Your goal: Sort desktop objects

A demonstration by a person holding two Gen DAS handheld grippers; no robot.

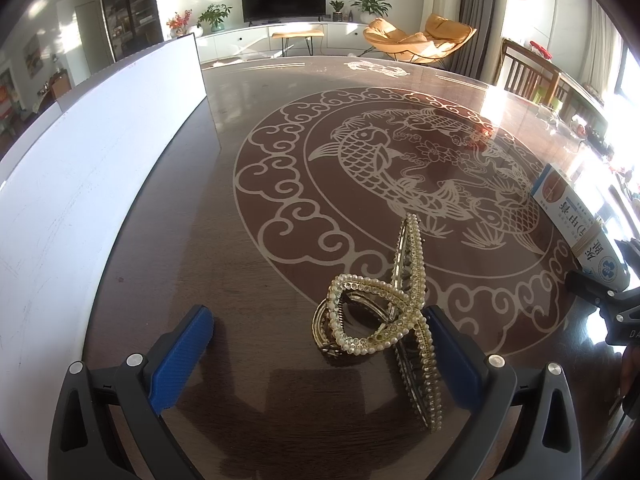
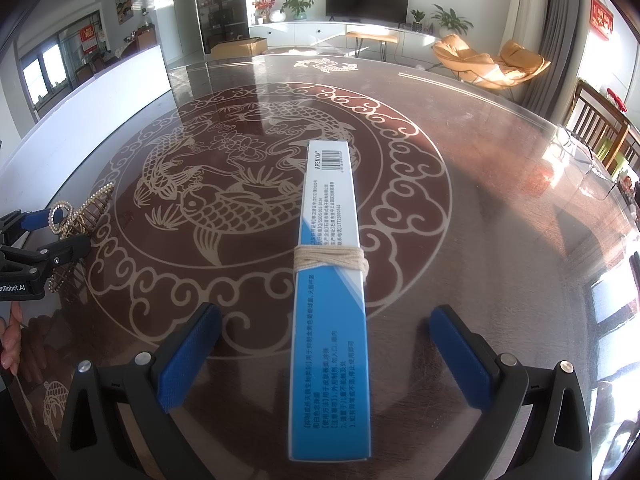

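The left gripper (image 1: pixel 320 344) has its fingers wide apart around a pearl hair clip (image 1: pixel 384 312), which lies on the worktop (image 1: pixel 200 240) close to the right finger (image 1: pixel 456 356); whether they touch is not clear. The right gripper (image 2: pixel 326 352) is also spread open, with a long blue and white box (image 2: pixel 330 300) lying between its fingers, touching neither. A string (image 2: pixel 330 262) is wound around the box. A white board (image 1: pixel 100 152) stands at the left of the worktop.
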